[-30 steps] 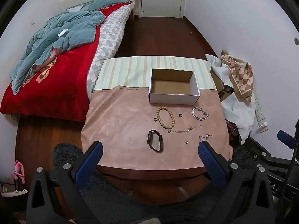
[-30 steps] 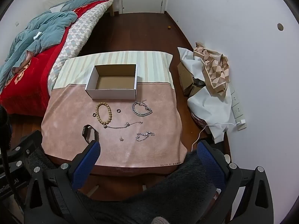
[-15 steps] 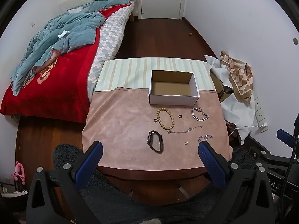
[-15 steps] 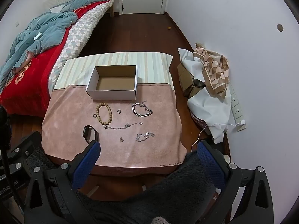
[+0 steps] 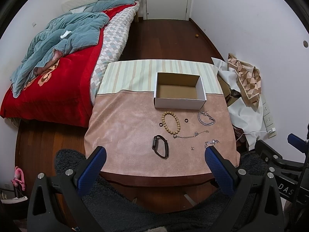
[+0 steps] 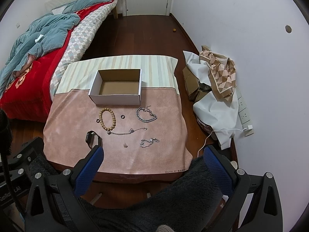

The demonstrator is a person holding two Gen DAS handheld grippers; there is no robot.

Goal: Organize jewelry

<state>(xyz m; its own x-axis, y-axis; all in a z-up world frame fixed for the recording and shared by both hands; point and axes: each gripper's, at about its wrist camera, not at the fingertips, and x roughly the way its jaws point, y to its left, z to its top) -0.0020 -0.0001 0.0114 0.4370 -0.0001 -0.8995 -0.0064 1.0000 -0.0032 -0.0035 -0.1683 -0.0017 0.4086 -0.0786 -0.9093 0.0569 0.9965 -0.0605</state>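
The left gripper (image 5: 154, 154) and right gripper (image 6: 153, 152) are held spread wide, gripping nothing, above the table's near edge. Beyond them, a black watch (image 5: 160, 148), bead bracelet (image 5: 171, 122), 2 dark rings and silver chains are laid before the empty box (image 5: 178, 90).

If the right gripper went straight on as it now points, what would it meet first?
Probably the pink cloth, near the small silver chain and tiny earring; the open right gripper hangs short of the table, so depth is uncertain.

Mid-frame cloth-covered table (image 6: 63, 116): open white box (image 6: 115, 99), bead bracelet (image 6: 108, 119), chains, rings, black watch (image 6: 92, 138) below.
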